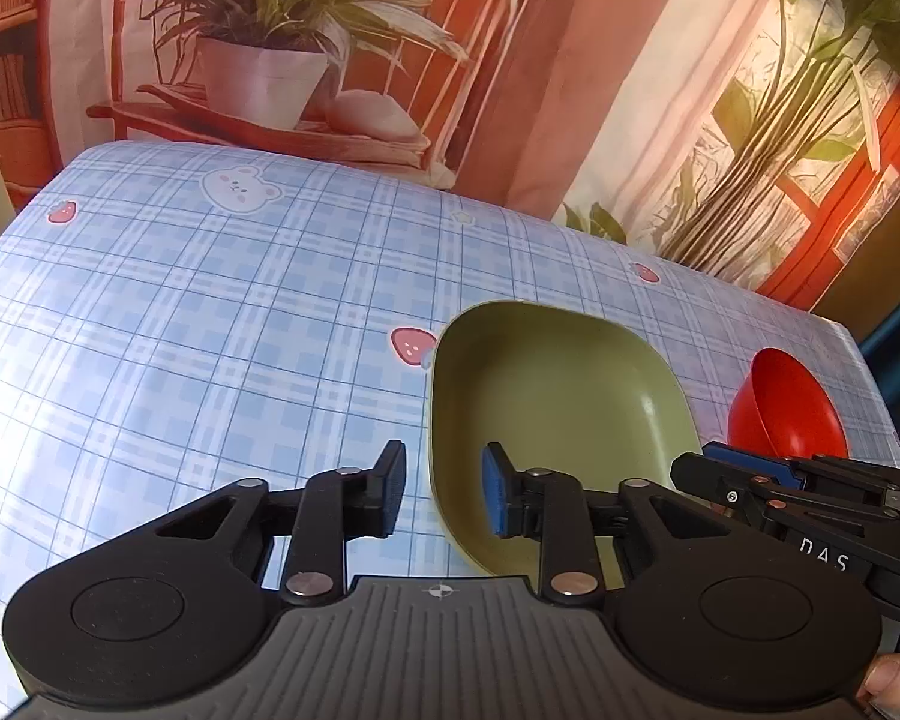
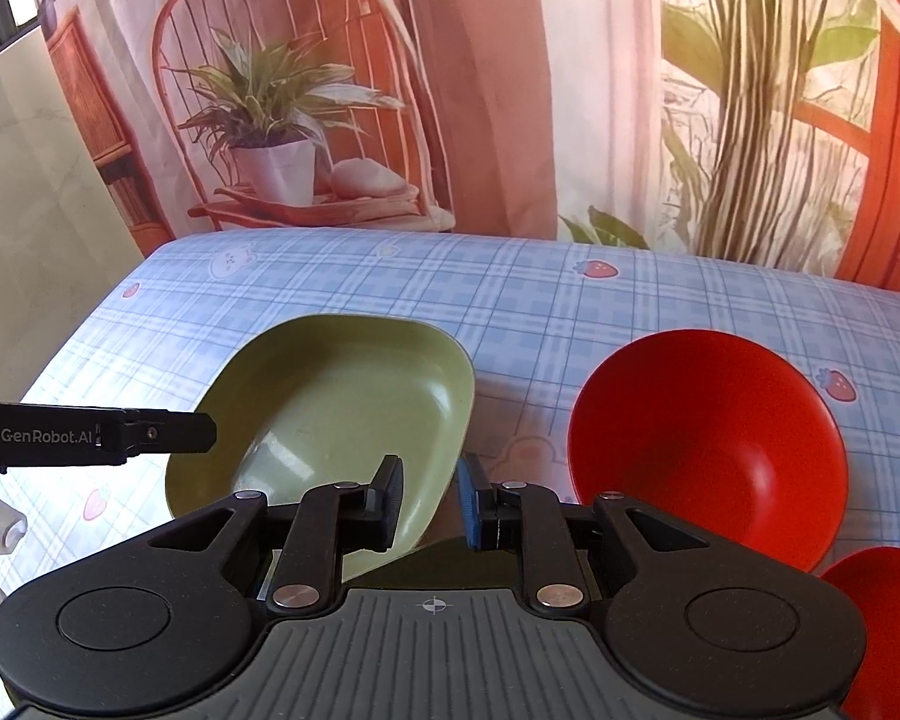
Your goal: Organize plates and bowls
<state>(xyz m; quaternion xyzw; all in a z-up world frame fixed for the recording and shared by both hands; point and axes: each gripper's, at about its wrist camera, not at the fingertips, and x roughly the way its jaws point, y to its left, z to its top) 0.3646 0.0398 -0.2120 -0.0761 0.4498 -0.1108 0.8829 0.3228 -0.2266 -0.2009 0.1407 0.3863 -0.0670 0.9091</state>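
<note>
A green squarish plate (image 1: pixel 546 396) lies on the blue checked tablecloth (image 1: pixel 180 312); it also shows in the right wrist view (image 2: pixel 342 414). My left gripper (image 1: pixel 444 489) is open, its jaws standing on either side of the plate's near left rim, without clamping it. My right gripper (image 2: pixel 429 501) is open, its jaws standing on either side of the plate's near right rim. A red bowl (image 2: pixel 708 444) stands to the right of the plate, and shows in the left wrist view (image 1: pixel 786 408). The edge of a second red dish (image 2: pixel 882 618) shows at the lower right.
The table's far edge meets a printed backdrop (image 2: pixel 450 90) of a chair and plants. The right gripper's body (image 1: pixel 810 498) crosses the left view's lower right. The left gripper's body (image 2: pixel 90 435) reaches in over the plate's left side.
</note>
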